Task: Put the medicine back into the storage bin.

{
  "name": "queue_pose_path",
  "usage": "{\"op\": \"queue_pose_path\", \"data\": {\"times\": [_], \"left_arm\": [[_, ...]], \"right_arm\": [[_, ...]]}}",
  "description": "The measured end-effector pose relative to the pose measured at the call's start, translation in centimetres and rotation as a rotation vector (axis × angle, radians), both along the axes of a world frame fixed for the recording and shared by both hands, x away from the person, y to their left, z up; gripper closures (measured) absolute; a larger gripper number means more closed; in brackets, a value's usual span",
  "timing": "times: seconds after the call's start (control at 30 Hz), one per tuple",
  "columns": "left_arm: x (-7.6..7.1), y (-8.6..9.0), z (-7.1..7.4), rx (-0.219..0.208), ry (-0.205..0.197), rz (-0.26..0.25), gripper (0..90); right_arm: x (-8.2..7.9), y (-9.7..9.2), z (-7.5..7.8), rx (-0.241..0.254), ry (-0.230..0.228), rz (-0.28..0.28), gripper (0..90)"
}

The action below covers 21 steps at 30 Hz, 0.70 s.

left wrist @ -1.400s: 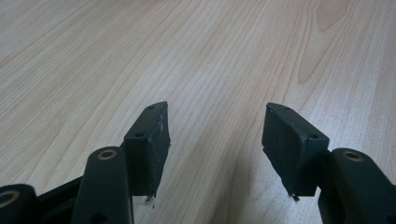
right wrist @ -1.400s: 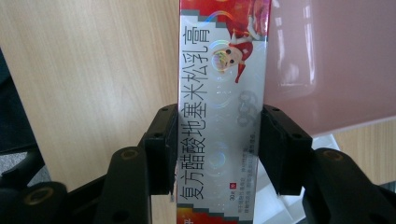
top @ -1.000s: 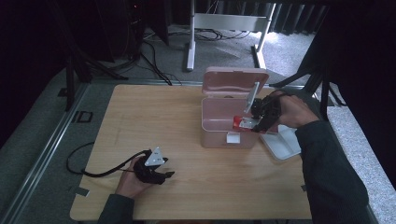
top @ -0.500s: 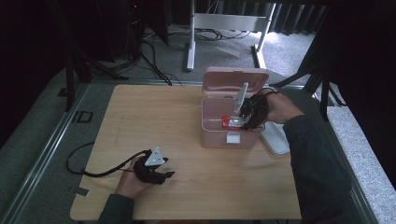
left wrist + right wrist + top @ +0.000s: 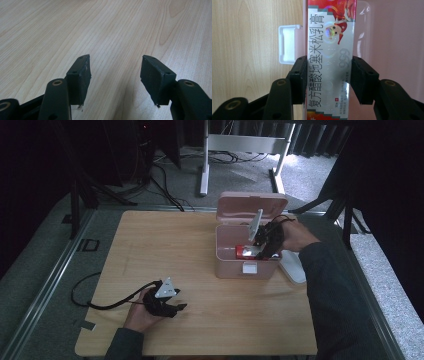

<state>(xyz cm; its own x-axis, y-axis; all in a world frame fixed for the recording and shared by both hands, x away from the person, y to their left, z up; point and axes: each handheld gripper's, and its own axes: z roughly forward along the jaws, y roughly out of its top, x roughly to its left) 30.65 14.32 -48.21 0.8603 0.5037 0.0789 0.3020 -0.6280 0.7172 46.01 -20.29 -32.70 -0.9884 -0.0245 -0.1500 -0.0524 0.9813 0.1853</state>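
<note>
A pink storage box [image 5: 245, 255] with its lid [image 5: 252, 207] standing open sits right of the table's middle. My right gripper [image 5: 257, 249] is shut on a long silver and red medicine carton [image 5: 329, 50] with Chinese print, and holds it over the box's open top. In the high view the carton [image 5: 248, 251] shows red and white just above the box's front wall. In the right gripper view the pink box interior [image 5: 392, 45] lies behind the carton, with a white latch [image 5: 288, 45] at its side. My left gripper [image 5: 175, 307] rests near the table's front edge, jaws open on nothing [image 5: 115, 77].
A white flat object [image 5: 292, 265] lies on the table just right of the box, partly under the right forearm. The wooden table [image 5: 165, 245] has bare surface at left and front. A black cable [image 5: 95, 295] trails from the left gripper.
The right gripper has carried the carton leftward and down, from beside the box to over its open top. The left gripper has stayed put.
</note>
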Motion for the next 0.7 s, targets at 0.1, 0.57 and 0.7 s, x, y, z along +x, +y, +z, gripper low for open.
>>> {"op": "queue_pose_path", "data": {"times": [0.1,0.57,0.7], "left_arm": [[0.01,-0.05,-0.05,0.002,0.001,-0.002,41.6],[0.02,0.01,0.03,0.002,-0.004,0.001,41.5],[0.03,-0.01,0.00,0.004,-0.002,0.001,41.4]], "right_arm": [[-0.09,-0.08,-0.20,0.003,0.006,0.006,51.4],[0.09,0.48,-0.39,-0.027,0.032,-0.003,51.2],[0.09,0.49,-0.40,-0.027,0.036,-0.006,51.1]]}}
